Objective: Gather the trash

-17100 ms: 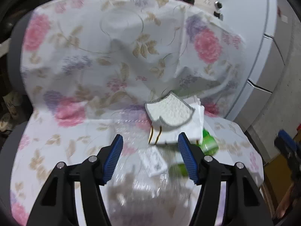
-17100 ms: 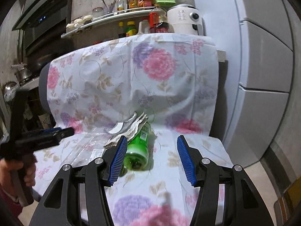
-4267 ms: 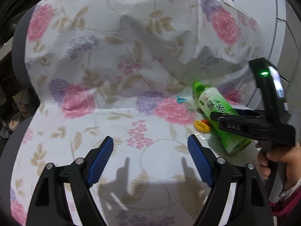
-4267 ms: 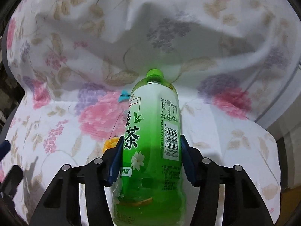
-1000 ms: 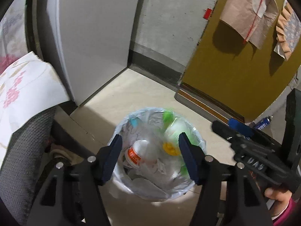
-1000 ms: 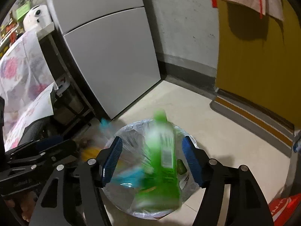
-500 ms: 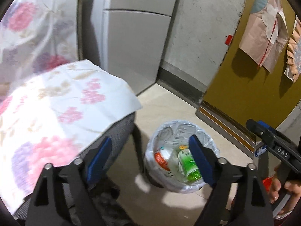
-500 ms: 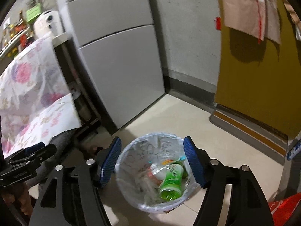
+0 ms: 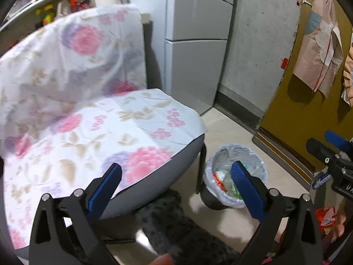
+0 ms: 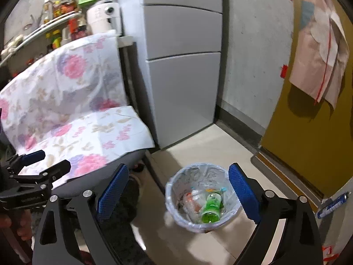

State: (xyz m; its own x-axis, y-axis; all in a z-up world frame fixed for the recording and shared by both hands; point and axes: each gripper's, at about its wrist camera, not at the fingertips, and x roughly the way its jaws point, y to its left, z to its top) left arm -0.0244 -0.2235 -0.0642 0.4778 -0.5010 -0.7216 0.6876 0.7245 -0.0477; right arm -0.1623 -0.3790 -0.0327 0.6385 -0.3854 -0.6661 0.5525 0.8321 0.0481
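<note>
Bottle [image 10: 211, 207], green, white label, lies slanted in white-lined bin [image 10: 174, 185] on floor beside floral-covered chair [image 10: 114, 132], among clear wrappers. Right gripper [image 10: 177, 190] and left gripper [image 9: 175, 182] jaws just widened, spread apart, nothing between.

No print on the green bottle [image 10: 210, 207] or elsewhere is legible.
</note>
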